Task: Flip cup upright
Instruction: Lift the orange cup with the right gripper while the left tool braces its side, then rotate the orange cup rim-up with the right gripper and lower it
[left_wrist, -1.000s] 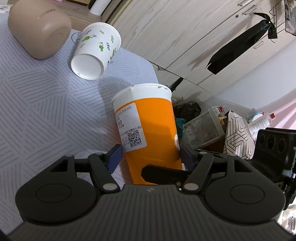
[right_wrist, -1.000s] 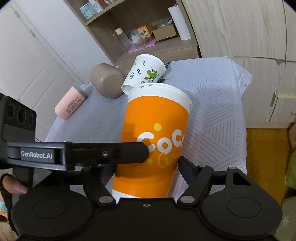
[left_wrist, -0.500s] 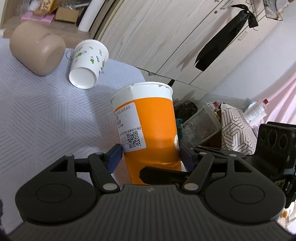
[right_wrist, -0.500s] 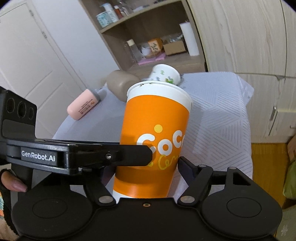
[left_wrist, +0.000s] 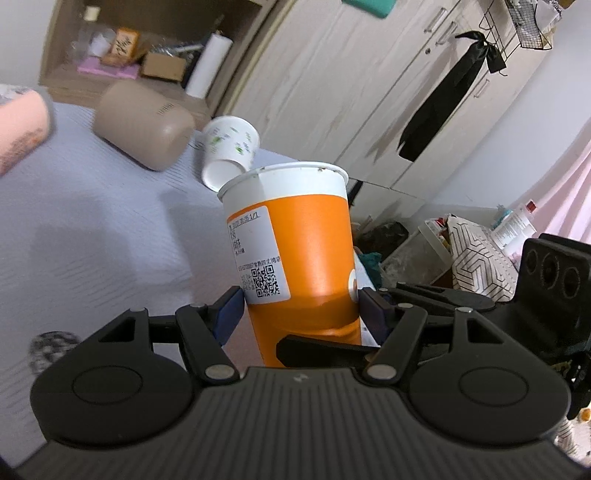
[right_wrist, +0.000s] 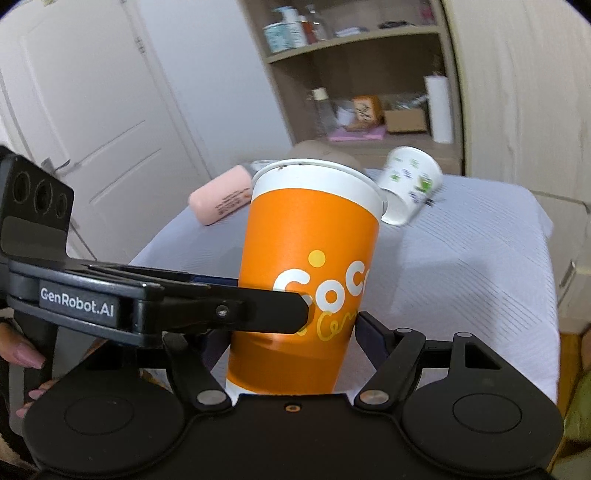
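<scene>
While the table is lying below and beyond, the orange cup is standing mouth-up, long axis near vertical, between both grippers, the left gripper and right gripper each closing part-open jaws against its lower wall.

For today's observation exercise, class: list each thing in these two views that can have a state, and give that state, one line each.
orange cup: rim up, slightly tilted, gripped near its base.
left claw: shut on orange cup.
right claw: shut on orange cup.
leaf-print cup: on its side.
tan cup: on its side.
pink tumbler: lying down.
</scene>
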